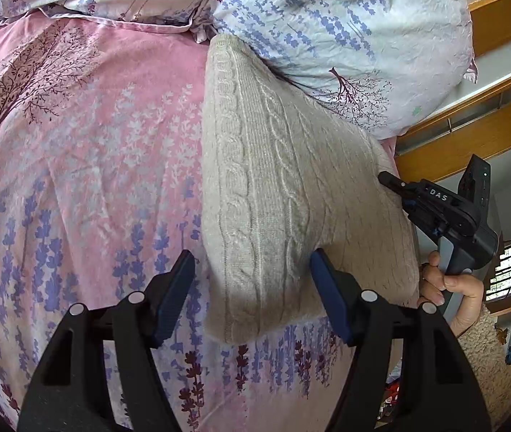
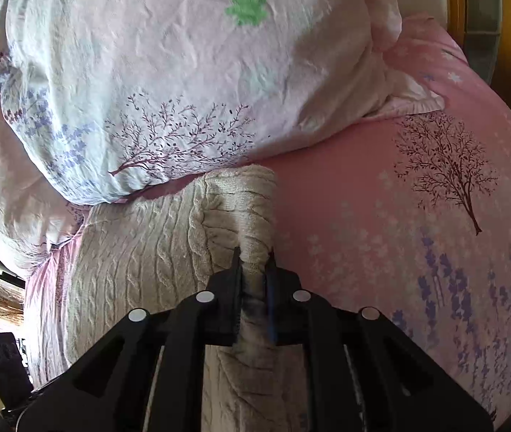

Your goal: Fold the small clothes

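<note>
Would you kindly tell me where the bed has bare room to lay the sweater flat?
The pink sheet left of the sweater lies bare, bordered by the pillows above. It is crowded at the sweater's far end against the pillows, and where the right tool grips it.

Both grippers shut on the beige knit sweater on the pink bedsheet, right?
Not quite. Only the right gripper is shut on the sweater. The left wrist view shows the left gripper open over it. The rest holds: beige knit, on the pink bedsheet.
</note>
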`<state>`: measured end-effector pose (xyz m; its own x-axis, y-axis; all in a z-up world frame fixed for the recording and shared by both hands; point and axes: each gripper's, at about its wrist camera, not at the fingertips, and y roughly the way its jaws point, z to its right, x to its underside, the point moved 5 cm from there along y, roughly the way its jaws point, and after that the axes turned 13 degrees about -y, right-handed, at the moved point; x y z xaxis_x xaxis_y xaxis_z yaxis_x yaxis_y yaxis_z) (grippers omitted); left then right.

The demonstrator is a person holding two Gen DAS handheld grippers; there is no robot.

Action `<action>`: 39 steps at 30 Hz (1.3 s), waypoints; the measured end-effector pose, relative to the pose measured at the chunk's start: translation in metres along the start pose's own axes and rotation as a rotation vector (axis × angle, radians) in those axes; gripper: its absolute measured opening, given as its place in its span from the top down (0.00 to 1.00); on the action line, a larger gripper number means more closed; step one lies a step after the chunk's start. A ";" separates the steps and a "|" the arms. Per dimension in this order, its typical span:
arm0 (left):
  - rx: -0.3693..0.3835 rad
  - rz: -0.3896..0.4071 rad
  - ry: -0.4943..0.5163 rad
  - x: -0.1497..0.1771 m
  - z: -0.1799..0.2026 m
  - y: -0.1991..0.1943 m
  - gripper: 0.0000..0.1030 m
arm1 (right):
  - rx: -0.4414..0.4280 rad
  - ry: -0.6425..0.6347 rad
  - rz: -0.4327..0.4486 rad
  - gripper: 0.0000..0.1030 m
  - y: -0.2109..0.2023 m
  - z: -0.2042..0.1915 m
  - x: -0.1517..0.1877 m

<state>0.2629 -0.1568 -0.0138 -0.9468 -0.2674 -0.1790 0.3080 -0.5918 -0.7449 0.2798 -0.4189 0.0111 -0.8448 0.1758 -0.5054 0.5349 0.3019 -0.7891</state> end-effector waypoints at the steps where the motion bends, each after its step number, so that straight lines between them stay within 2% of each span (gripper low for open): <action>1: 0.006 0.000 -0.003 0.000 0.001 -0.001 0.36 | -0.025 0.022 0.009 0.65 -0.010 0.003 0.004; 2: 0.012 0.001 -0.005 0.002 0.000 -0.003 0.36 | -0.054 0.047 0.024 0.49 -0.020 0.007 0.009; 3: 0.020 0.002 -0.007 0.002 0.000 -0.004 0.36 | -0.076 0.062 0.038 0.45 -0.030 0.010 0.016; 5: 0.026 0.009 -0.005 0.002 0.001 -0.006 0.37 | -0.104 0.063 0.033 0.45 -0.040 0.008 0.033; 10: 0.038 0.001 -0.014 0.007 -0.004 -0.008 0.48 | -0.119 0.020 -0.029 0.46 -0.045 0.000 0.074; 12: 0.040 -0.007 -0.029 0.008 -0.005 -0.006 0.55 | -0.129 0.003 -0.043 0.58 -0.040 -0.006 0.084; 13: 0.044 -0.009 -0.036 0.008 -0.006 -0.003 0.58 | -0.122 -0.016 -0.055 0.84 -0.036 -0.009 0.087; 14: 0.047 -0.009 -0.041 0.009 -0.006 -0.003 0.63 | -0.093 -0.039 -0.063 0.91 -0.035 -0.011 0.089; 15: 0.047 -0.007 -0.040 0.009 -0.006 -0.004 0.68 | -0.070 -0.058 -0.039 0.91 -0.037 -0.014 0.087; 19: 0.064 0.014 -0.025 0.011 -0.001 -0.013 0.74 | -0.047 -0.073 0.149 0.92 -0.080 -0.018 0.056; 20: 0.075 0.023 -0.020 0.012 0.002 -0.016 0.74 | -0.044 -0.084 0.181 0.93 -0.086 -0.021 0.050; 22: 0.080 0.038 -0.003 0.014 0.005 -0.020 0.74 | -0.015 -0.122 0.186 0.92 -0.091 -0.022 0.049; 28: 0.017 0.023 0.002 0.019 -0.002 -0.010 0.71 | 0.052 -0.076 0.020 0.92 -0.042 0.002 0.092; 31: -0.052 0.033 0.049 0.020 0.001 -0.006 0.62 | 0.055 -0.061 0.002 0.92 -0.030 0.009 0.105; 36: -0.160 0.070 0.127 0.020 0.007 -0.004 0.49 | 0.068 -0.070 -0.004 0.91 -0.025 0.011 0.105; 39: -0.207 0.087 0.161 0.019 0.010 -0.005 0.44 | 0.061 -0.060 -0.010 0.83 -0.029 0.014 0.102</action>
<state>0.2448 -0.1669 -0.0070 -0.9254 -0.1765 -0.3353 0.3787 -0.3992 -0.8350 0.1777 -0.4228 -0.0224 -0.8485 0.1159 -0.5163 0.5282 0.2450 -0.8130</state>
